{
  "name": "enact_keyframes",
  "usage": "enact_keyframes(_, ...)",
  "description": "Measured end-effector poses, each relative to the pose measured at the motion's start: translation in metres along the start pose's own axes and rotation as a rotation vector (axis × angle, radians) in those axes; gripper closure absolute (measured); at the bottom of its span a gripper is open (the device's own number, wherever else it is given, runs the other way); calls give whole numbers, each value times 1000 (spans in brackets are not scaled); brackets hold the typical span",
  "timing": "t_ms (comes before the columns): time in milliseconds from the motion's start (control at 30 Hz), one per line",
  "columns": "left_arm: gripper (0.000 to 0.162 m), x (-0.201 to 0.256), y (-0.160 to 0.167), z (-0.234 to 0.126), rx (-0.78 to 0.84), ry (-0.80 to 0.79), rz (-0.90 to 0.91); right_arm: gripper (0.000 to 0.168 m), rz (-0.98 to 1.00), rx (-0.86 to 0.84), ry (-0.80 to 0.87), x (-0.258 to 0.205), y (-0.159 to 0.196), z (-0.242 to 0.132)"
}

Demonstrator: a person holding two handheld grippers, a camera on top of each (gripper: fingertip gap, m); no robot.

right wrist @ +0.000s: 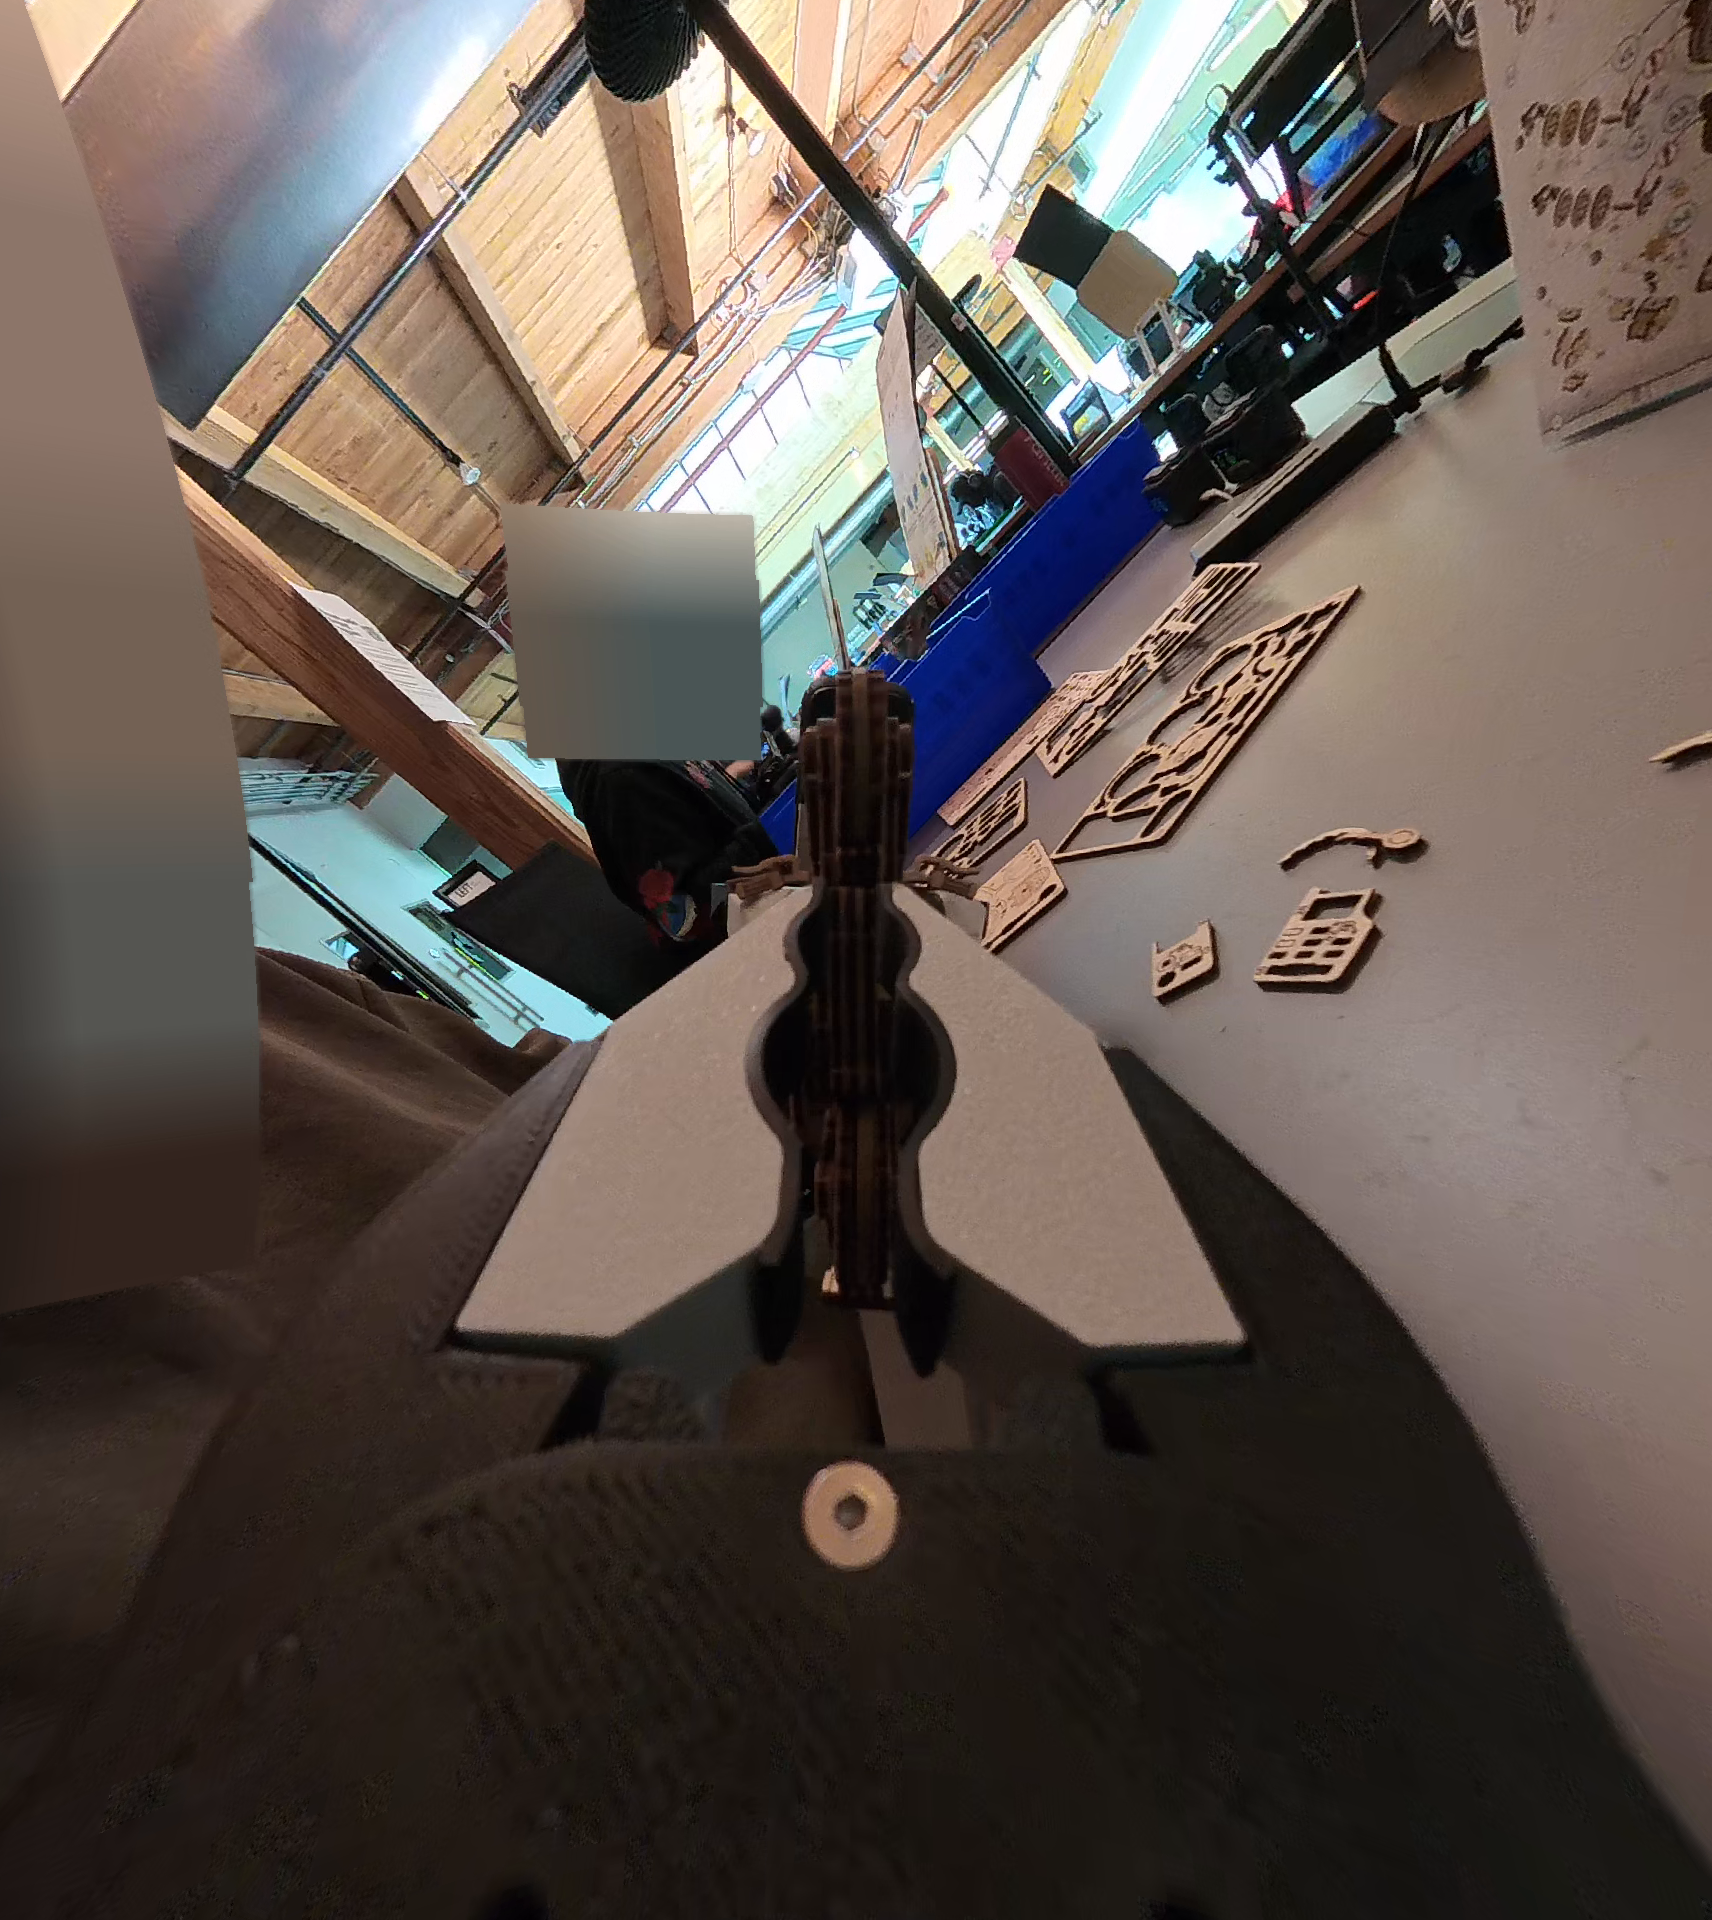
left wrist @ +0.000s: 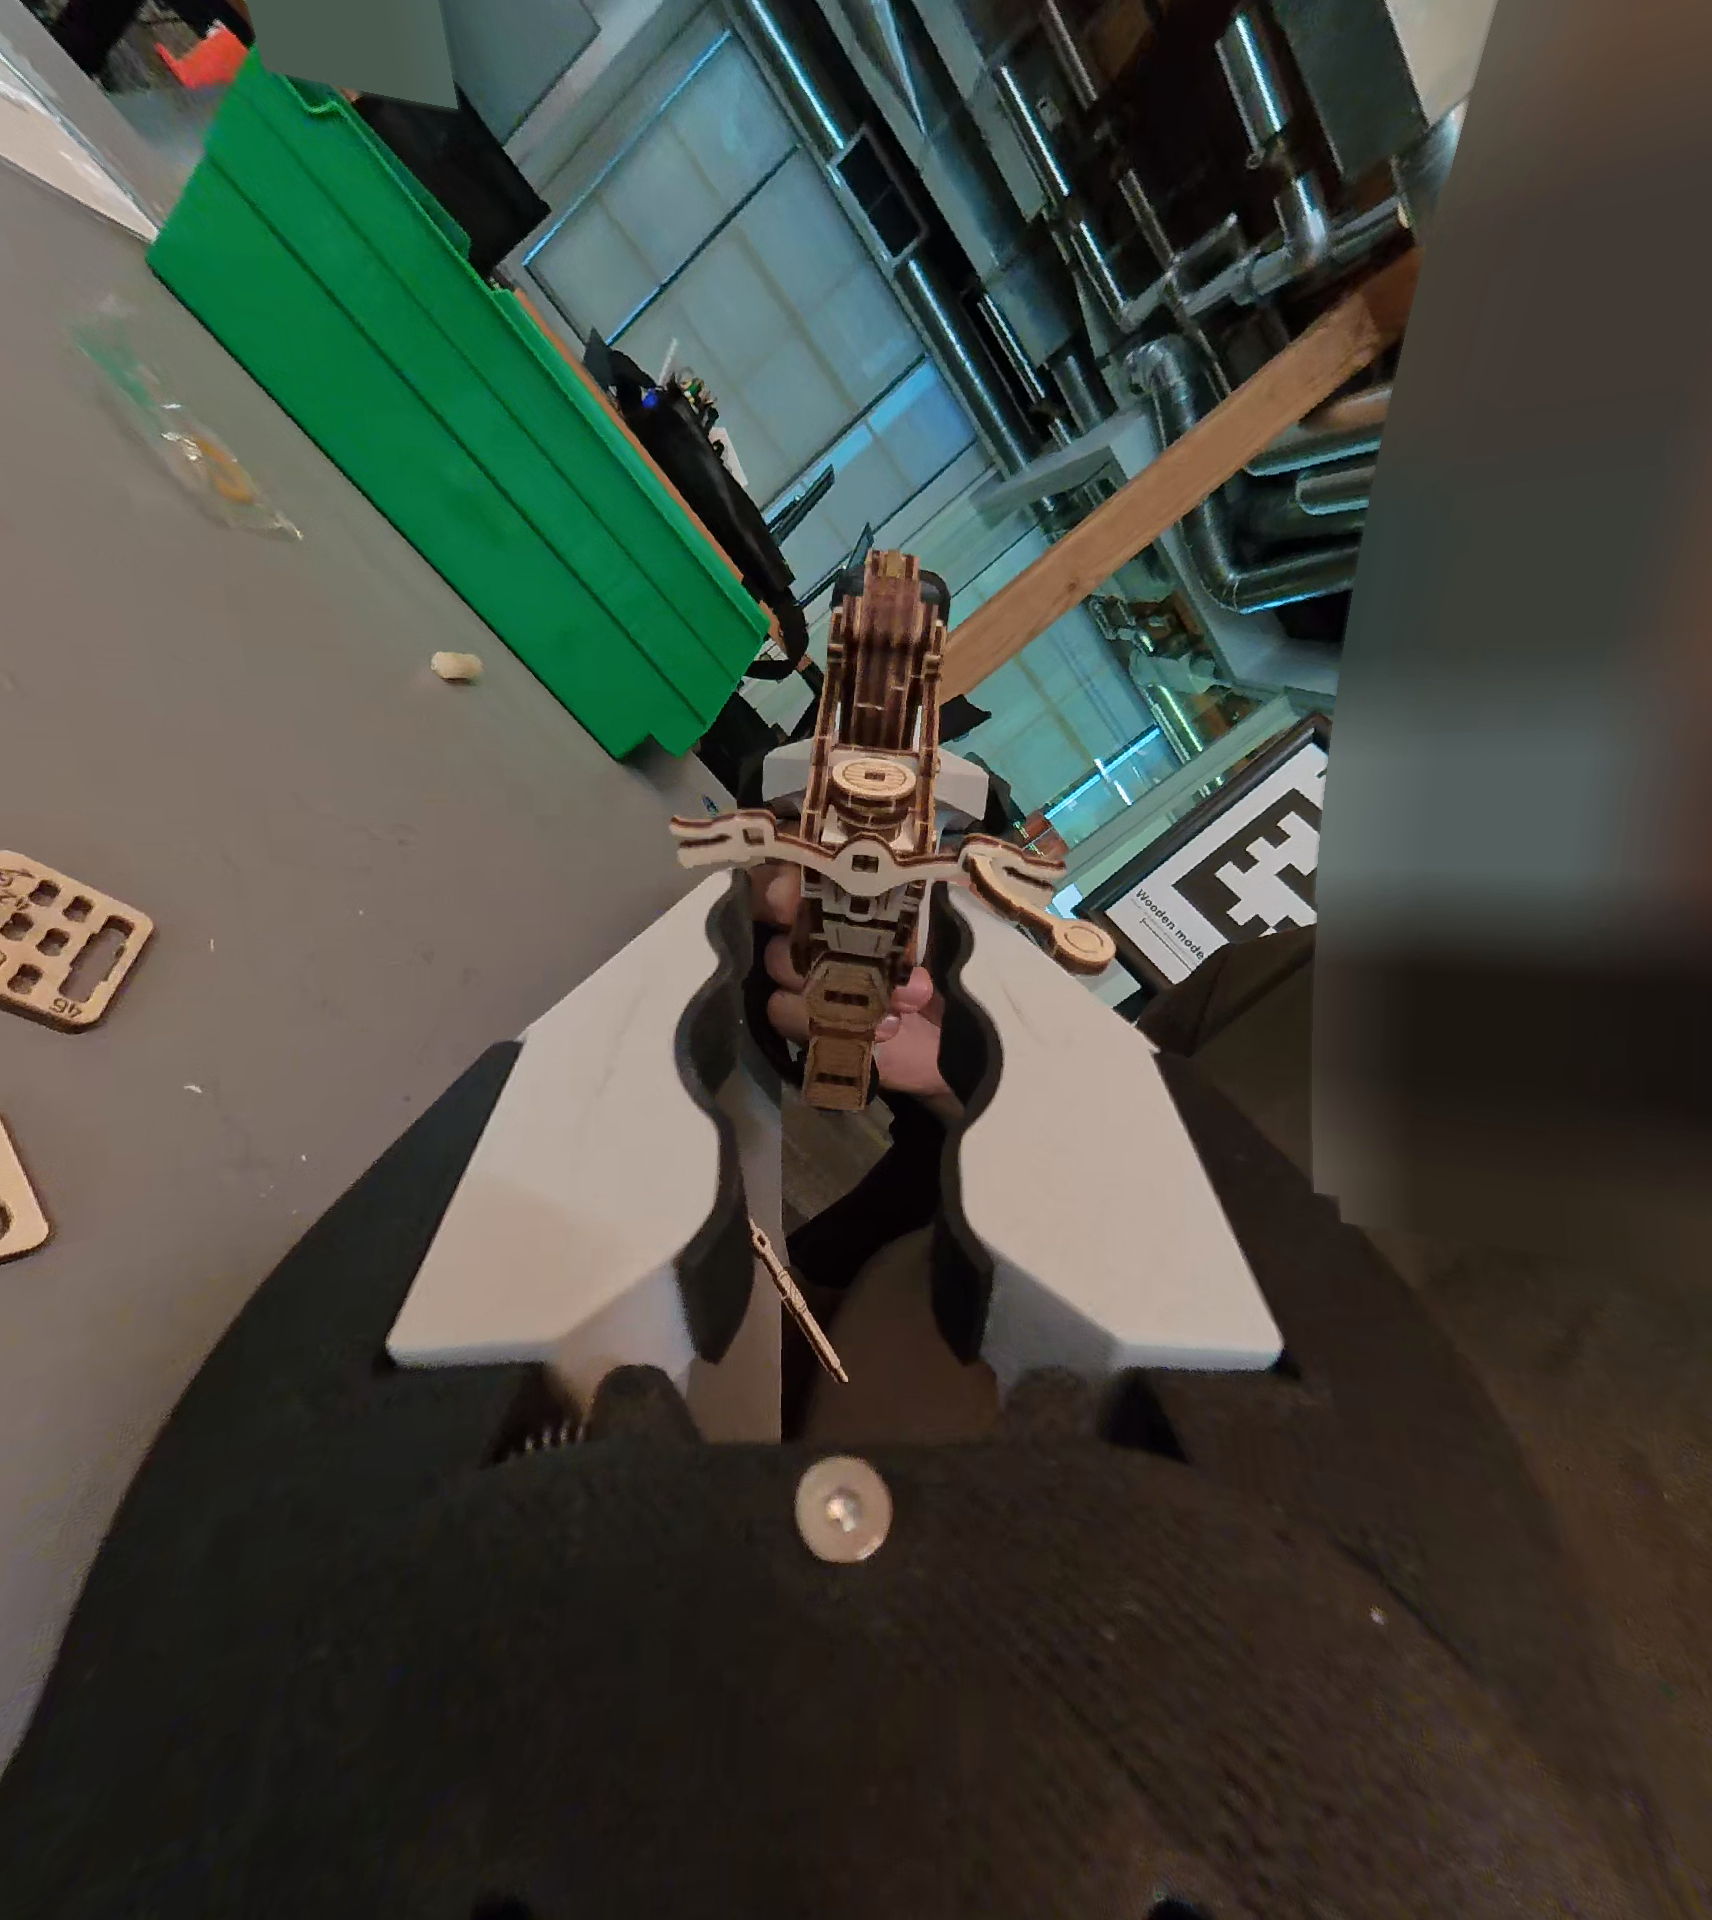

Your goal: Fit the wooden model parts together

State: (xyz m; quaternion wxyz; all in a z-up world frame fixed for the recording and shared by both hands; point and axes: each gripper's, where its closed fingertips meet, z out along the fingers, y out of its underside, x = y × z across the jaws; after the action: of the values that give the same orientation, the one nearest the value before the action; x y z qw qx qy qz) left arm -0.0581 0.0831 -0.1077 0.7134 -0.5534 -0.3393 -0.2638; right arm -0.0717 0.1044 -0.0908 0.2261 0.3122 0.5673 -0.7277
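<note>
The wooden model (left wrist: 867,831), a layered brown body with a pale handlebar-like crosspiece (left wrist: 862,857), hangs in the air just beyond my left gripper's fingertips. My left gripper (left wrist: 841,914) is open, one finger on each side of the model's lower end without closing on it. A thin wooden sliver (left wrist: 798,1304) lies in the gap by the left finger's base. My right gripper (right wrist: 852,914) is shut on the model's body (right wrist: 852,1039). Its grey fingers (left wrist: 966,779) show behind the model in the left wrist view, with a hand below them.
A green bin (left wrist: 436,395) stands on the grey table (left wrist: 260,779), with punched wooden sheets (left wrist: 10,935) and a plastic bag (left wrist: 187,436). In the right wrist view, wooden sheets (right wrist: 1195,717), loose parts (right wrist: 1317,935), a blue bin (right wrist: 977,644) and an instruction sheet (right wrist: 1652,208) lie at the right. Left and right tips are no more than a few centimetres apart.
</note>
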Motion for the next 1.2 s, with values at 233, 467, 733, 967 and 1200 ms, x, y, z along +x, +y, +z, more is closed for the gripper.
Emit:
enact_keyframes(233,144,1,-5,-3,18,3,12,161,14,-17,1,1,4,2)
enact_keyframes(467,144,-1,-11,-7,22,-33,28,161,61,-32,-3,5,10,5)
enact_keyframes(733,144,-1,-14,-9,8,-70,66,161,114,-72,-14,7,20,8)
enact_keyframes(967,144,-3,-14,-12,-23,-97,96,159,145,-122,-1,12,29,10)
enact_keyframes(1200,144,-9,-22,-21,-65,-209,198,154,105,-119,54,22,22,3)
